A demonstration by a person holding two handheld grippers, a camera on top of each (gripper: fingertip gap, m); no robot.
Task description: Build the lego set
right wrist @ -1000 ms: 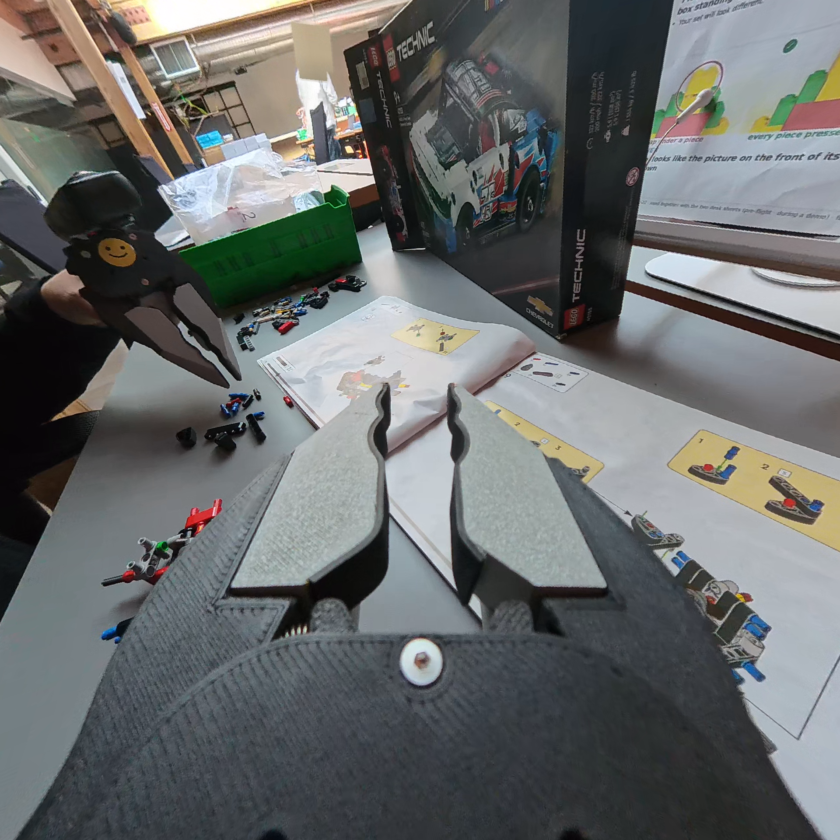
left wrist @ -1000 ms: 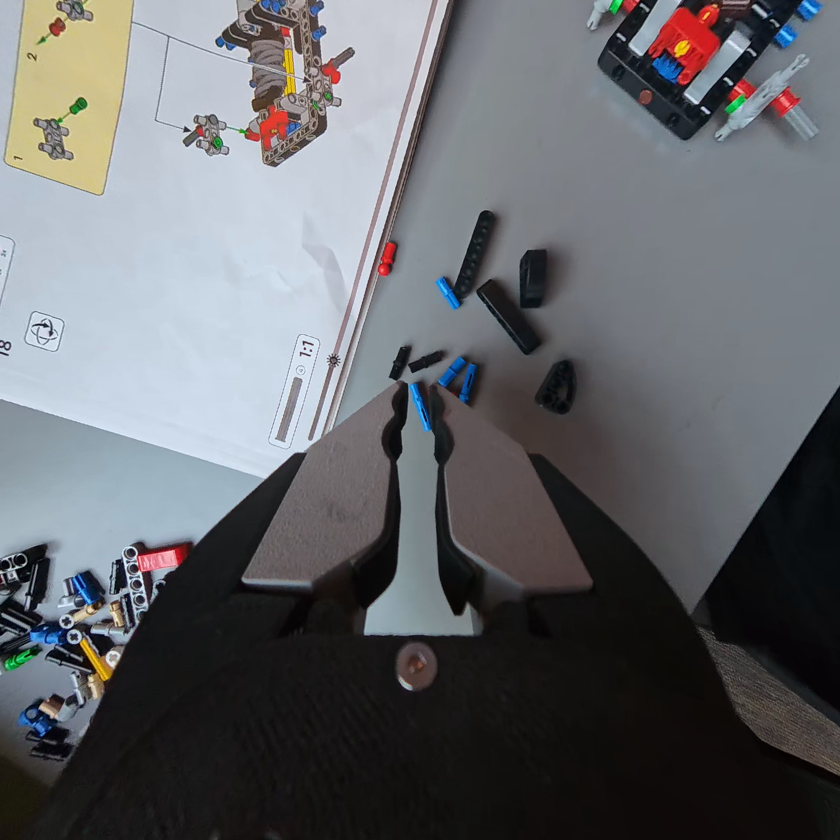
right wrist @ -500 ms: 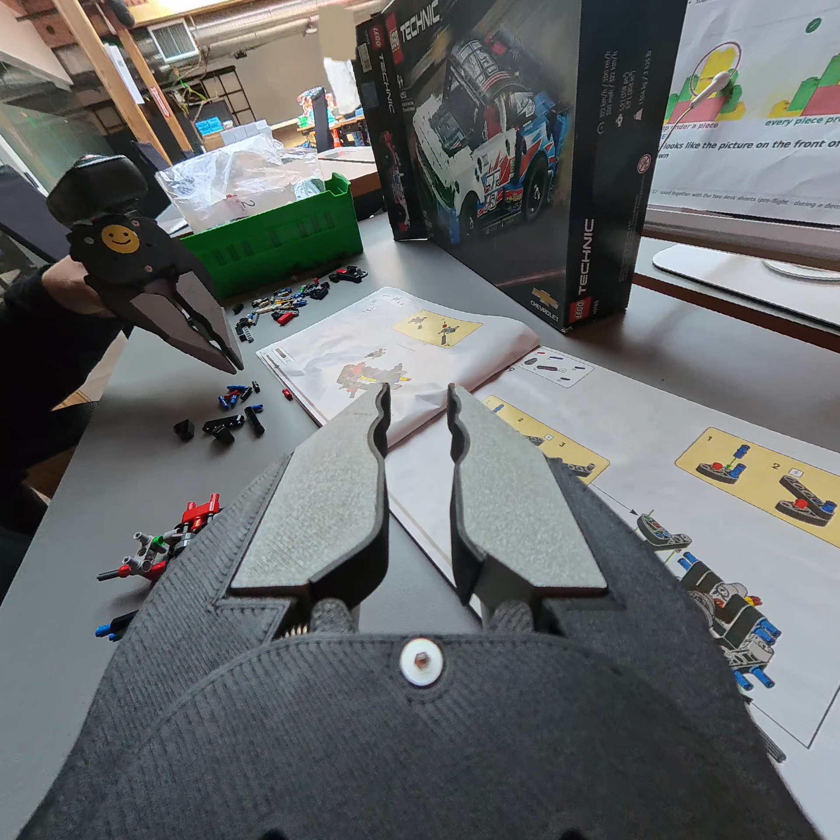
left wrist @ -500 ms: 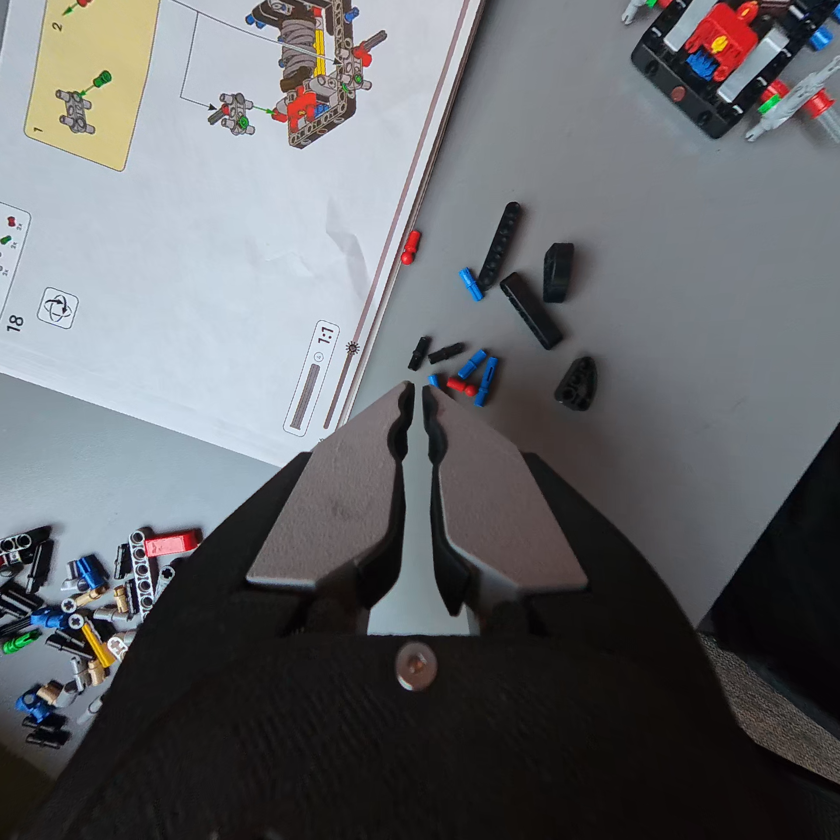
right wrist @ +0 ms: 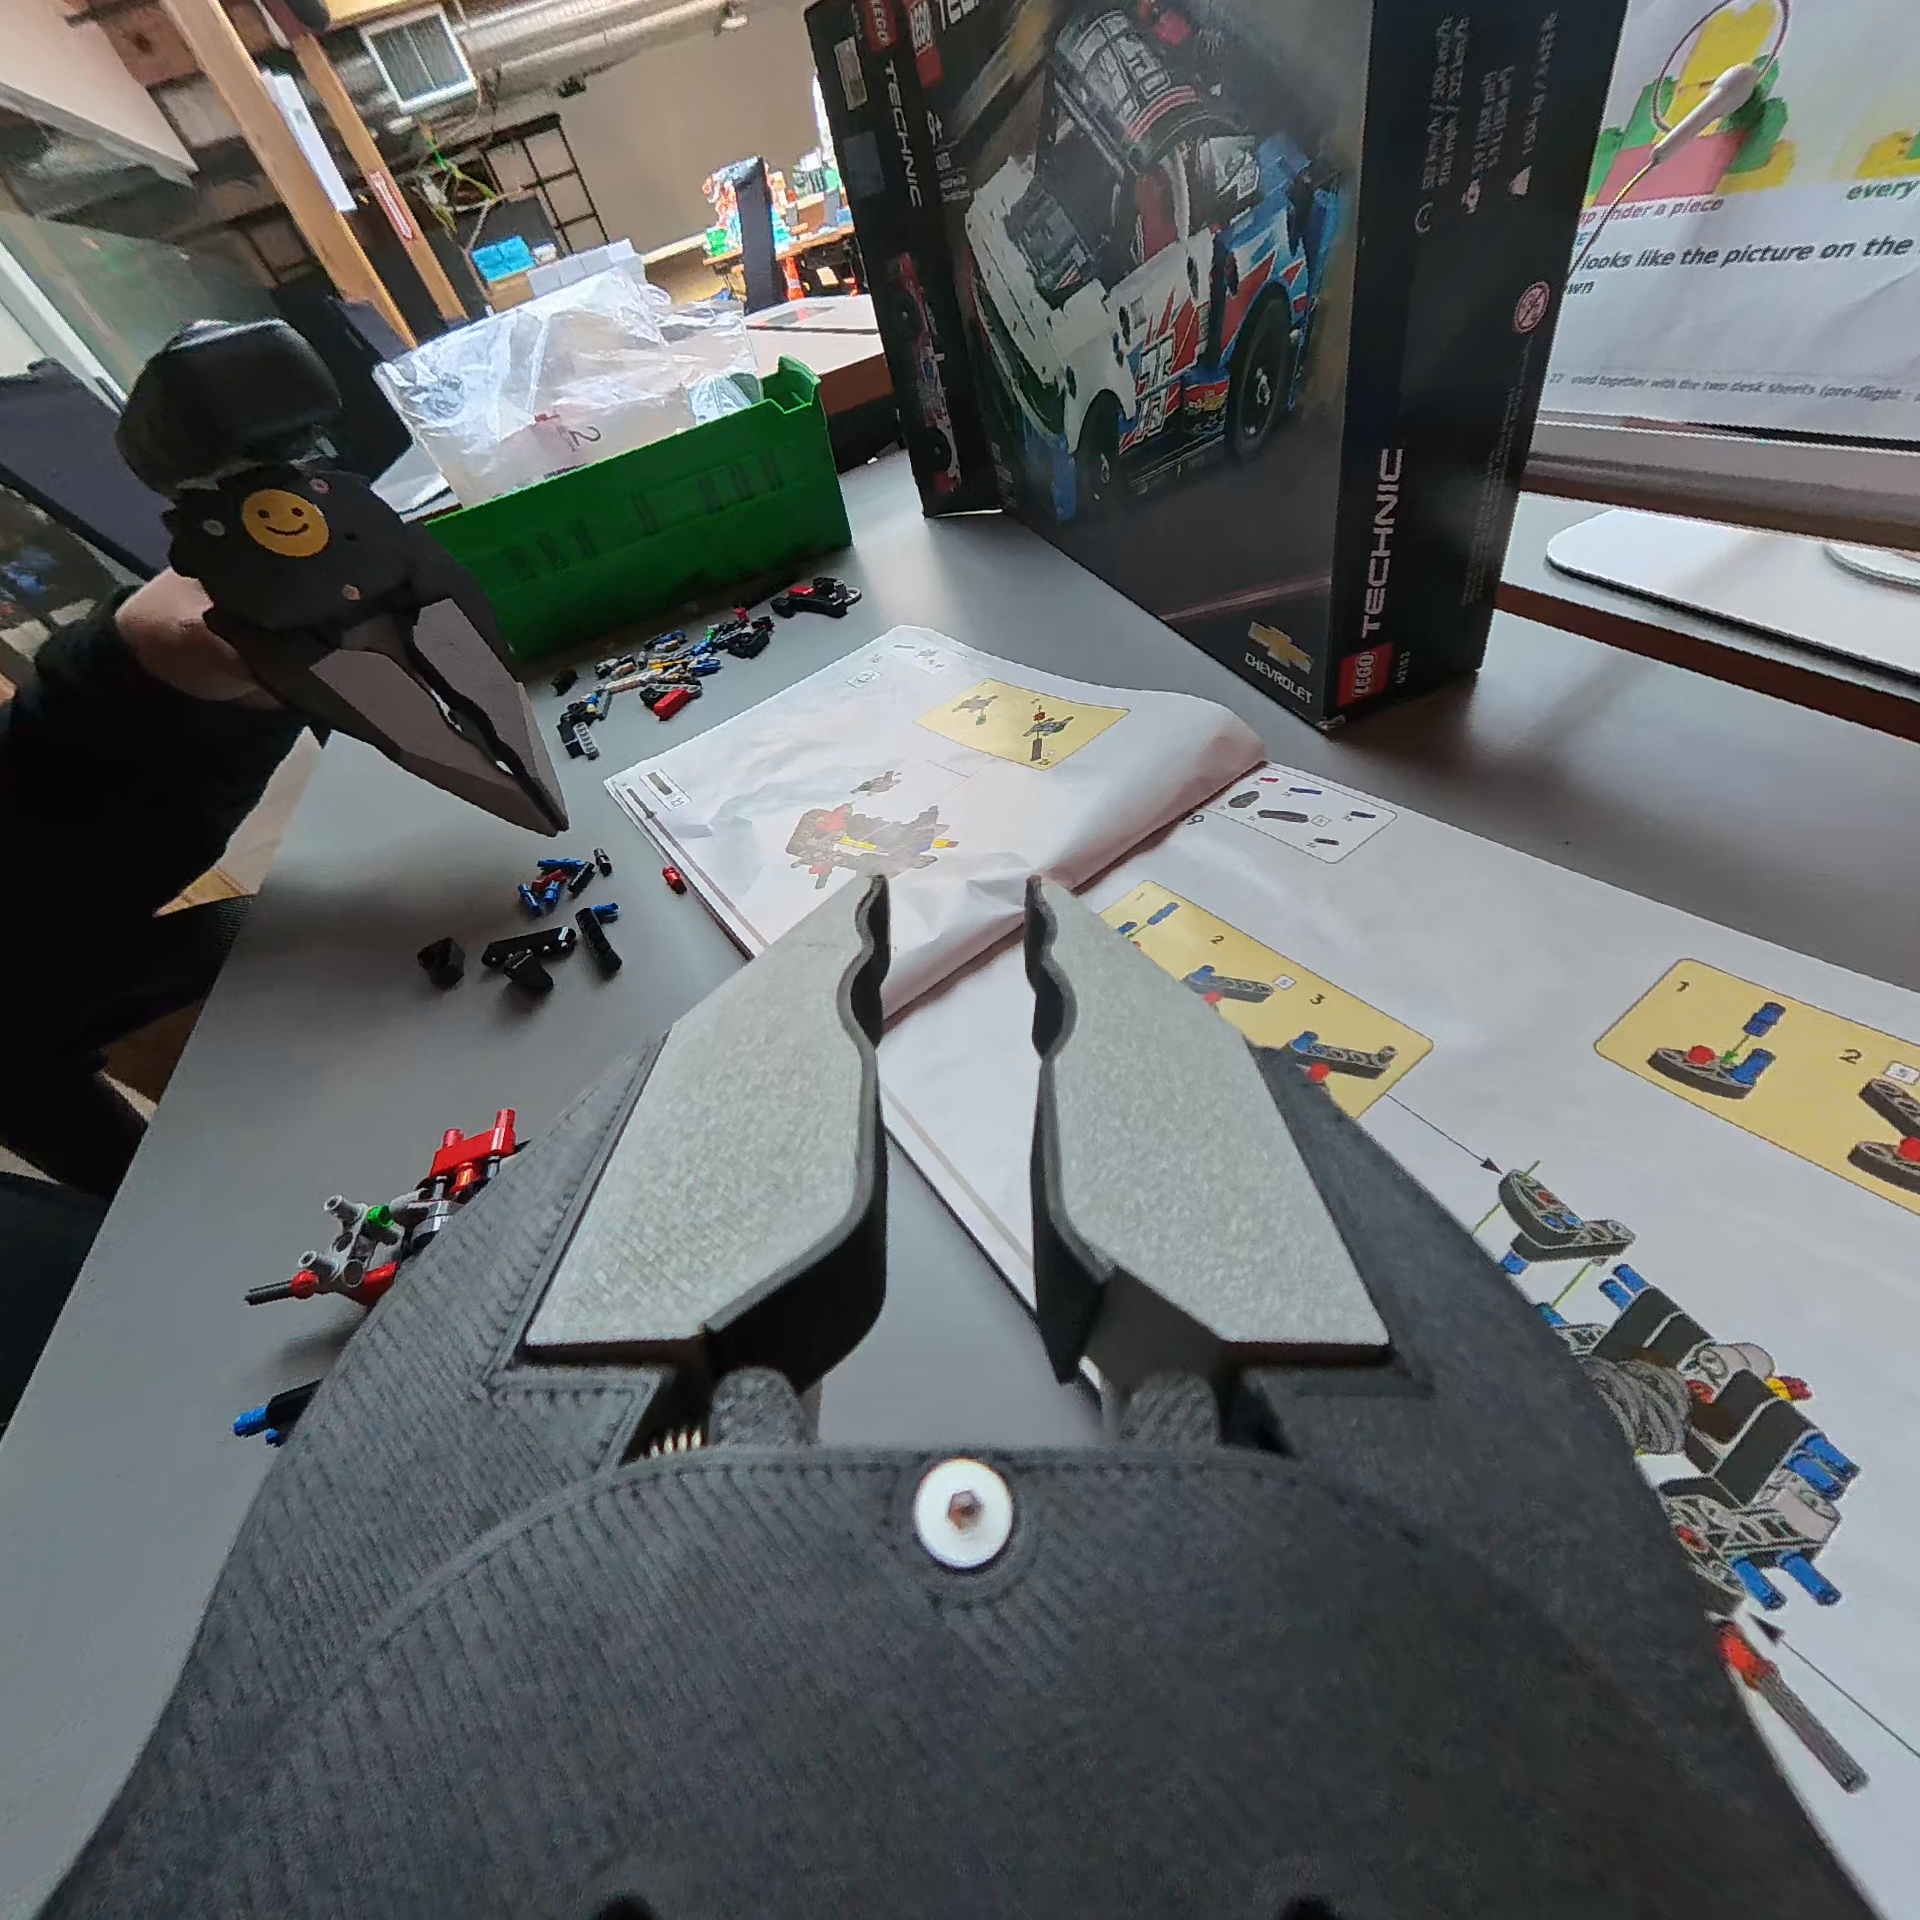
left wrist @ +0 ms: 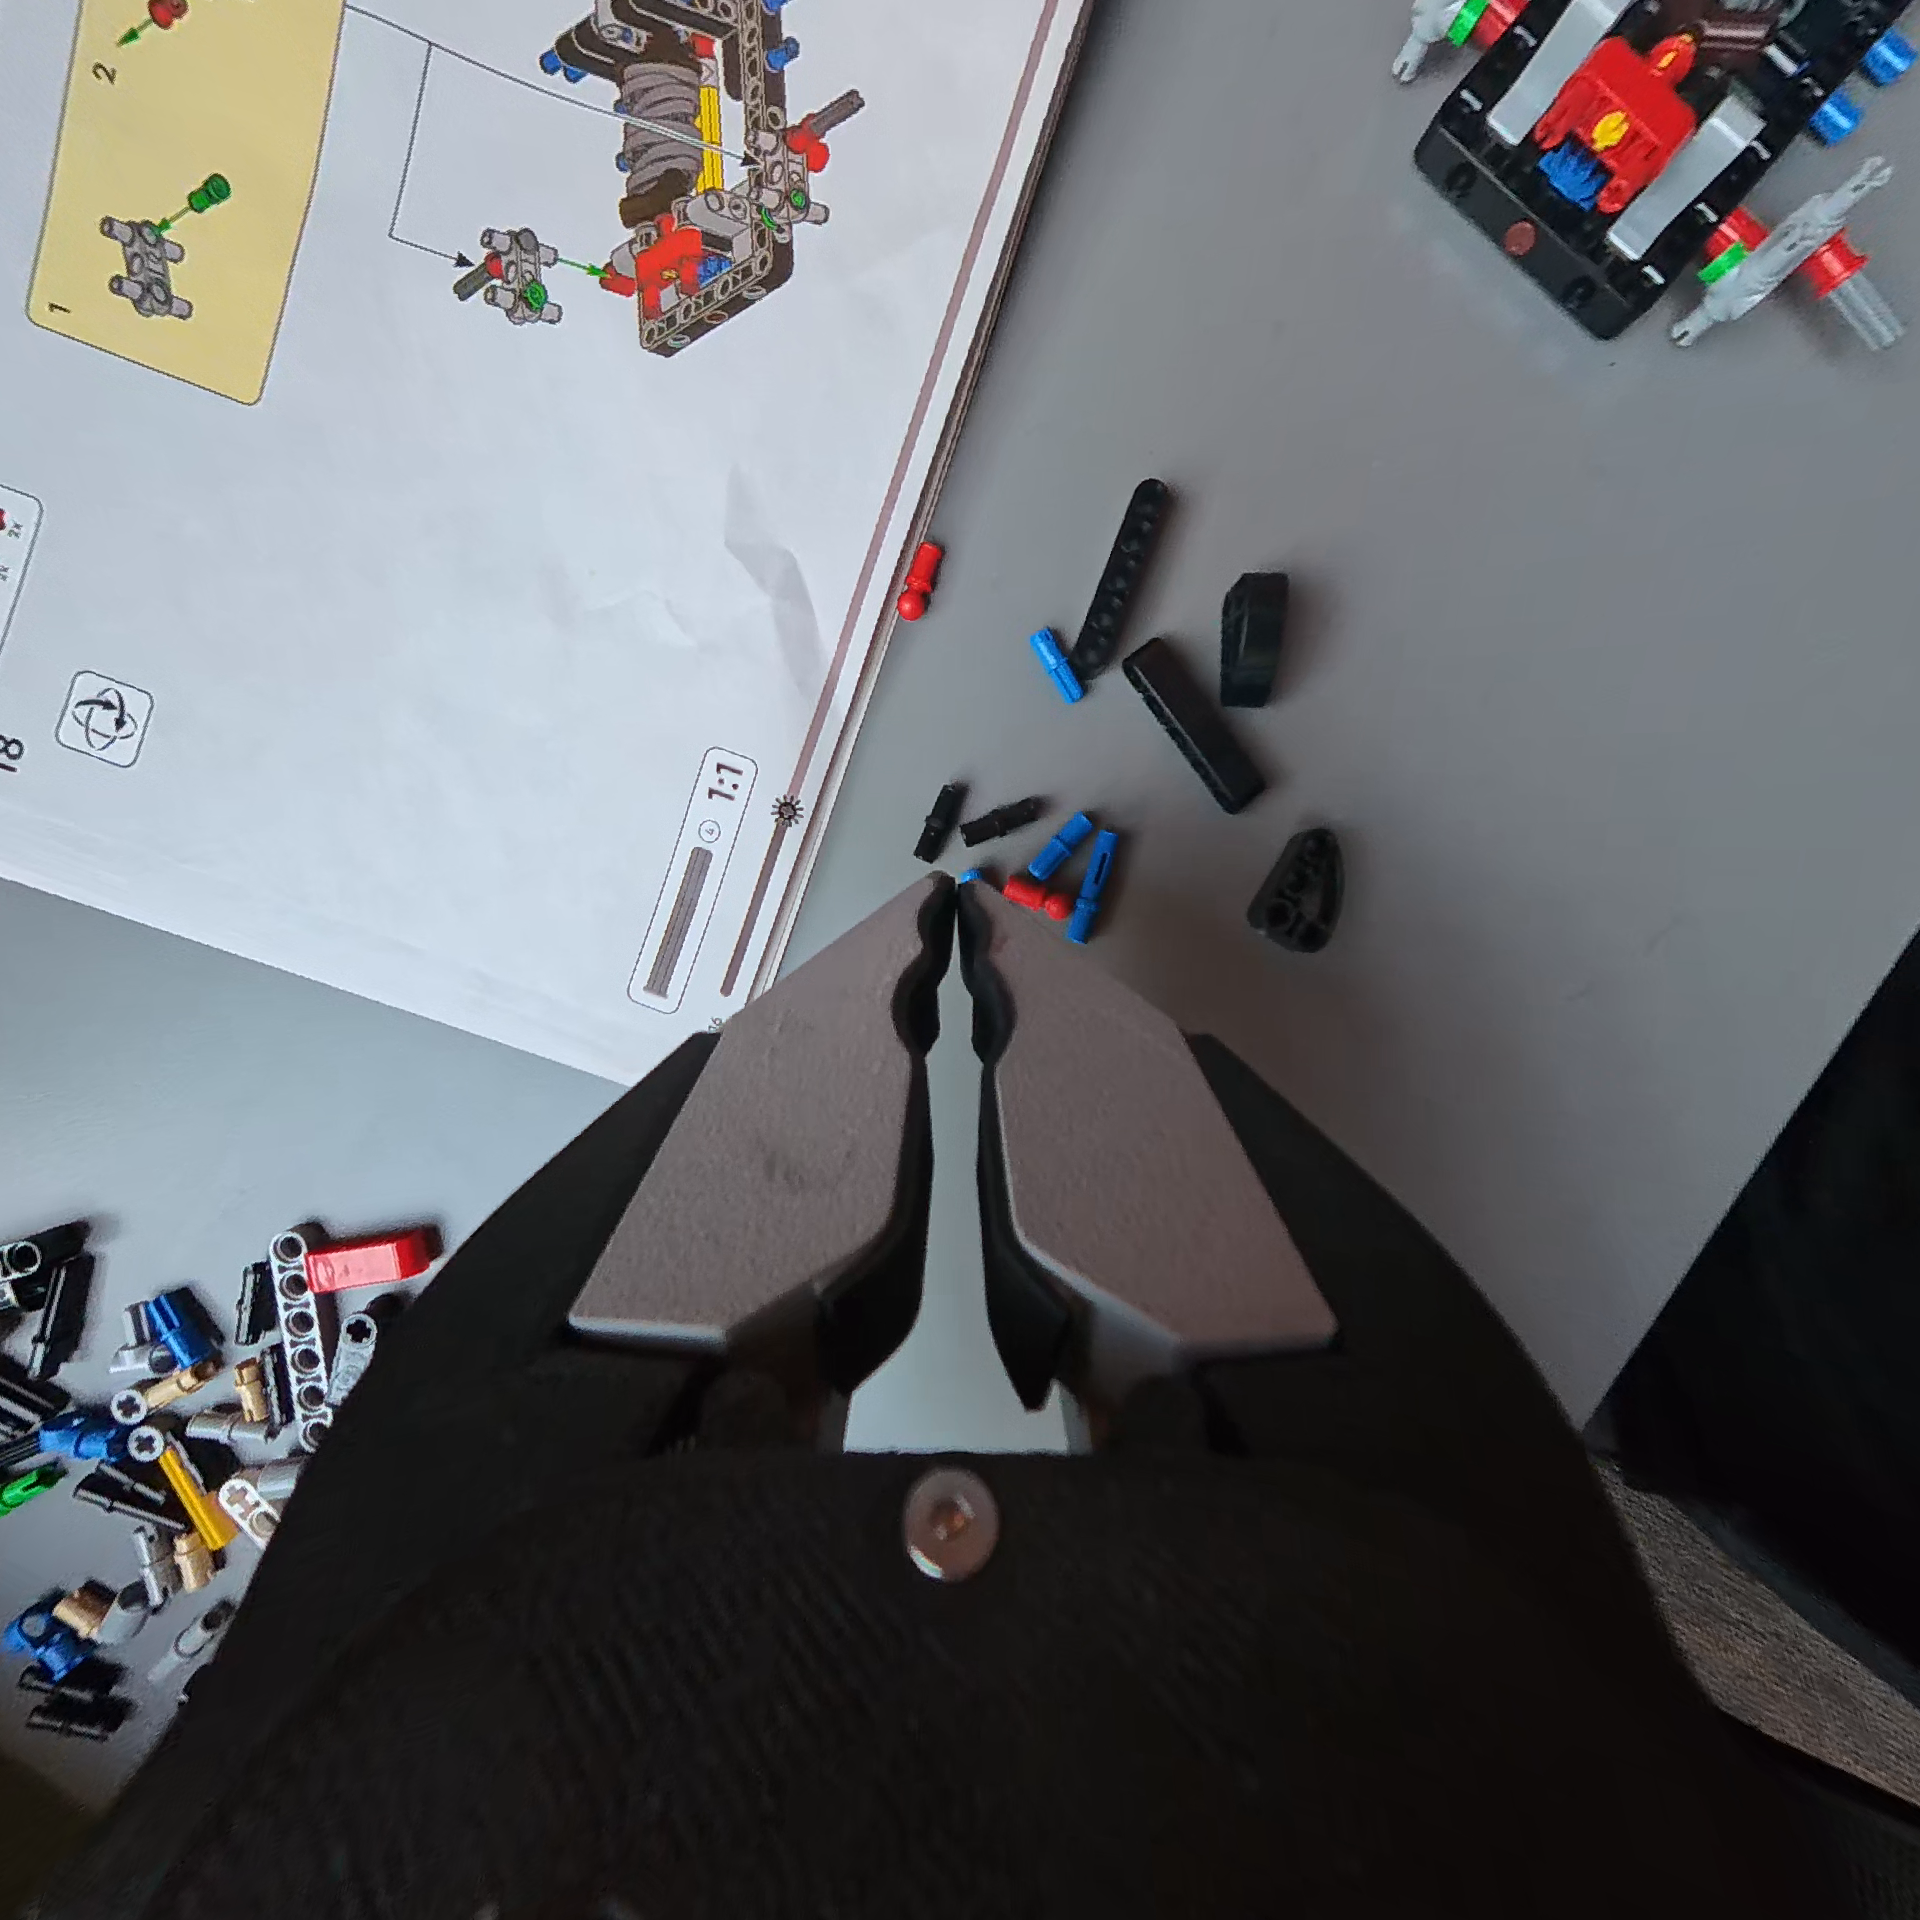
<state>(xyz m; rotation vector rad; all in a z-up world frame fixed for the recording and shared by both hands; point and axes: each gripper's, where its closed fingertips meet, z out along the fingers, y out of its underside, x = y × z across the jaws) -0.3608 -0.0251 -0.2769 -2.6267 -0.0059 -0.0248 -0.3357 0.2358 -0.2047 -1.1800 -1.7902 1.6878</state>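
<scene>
My left gripper [left wrist: 951, 894] is shut with nothing between its tips, just above a cluster of small pins on the grey table. The end of a blue pin [left wrist: 971, 878] peeks out beside its right tip, and a red pin [left wrist: 1034, 896] and two blue pins [left wrist: 1086, 868] lie just past it. Black beams [left wrist: 1190, 722] lie farther on. The half-built model [left wrist: 1621, 156] sits at the top right. The left gripper also shows in the right wrist view [right wrist: 545, 821]. My right gripper [right wrist: 956, 894] is open and empty above the open instruction booklet [right wrist: 935, 769].
A pile of loose parts [left wrist: 156, 1403] lies at the lower left, and a lone red pin [left wrist: 920, 582] by the booklet's edge [left wrist: 935, 416]. A green bin [right wrist: 644, 540] with plastic bags, the set's box [right wrist: 1195, 312] and the model [right wrist: 416, 1216] stand on the table. About 30 cm separates my left fingertips from my right. Both grippers' tips are roughly 15 cm from the half-built model [left wrist: 1621, 156]. Look for it in the right wrist view [right wrist: 462, 1154] too.
My left gripper has closed from slightly open and drawn back a little, uncovering the red pin. The blue pin stays on the table. The right gripper stays open with little movement.
</scene>
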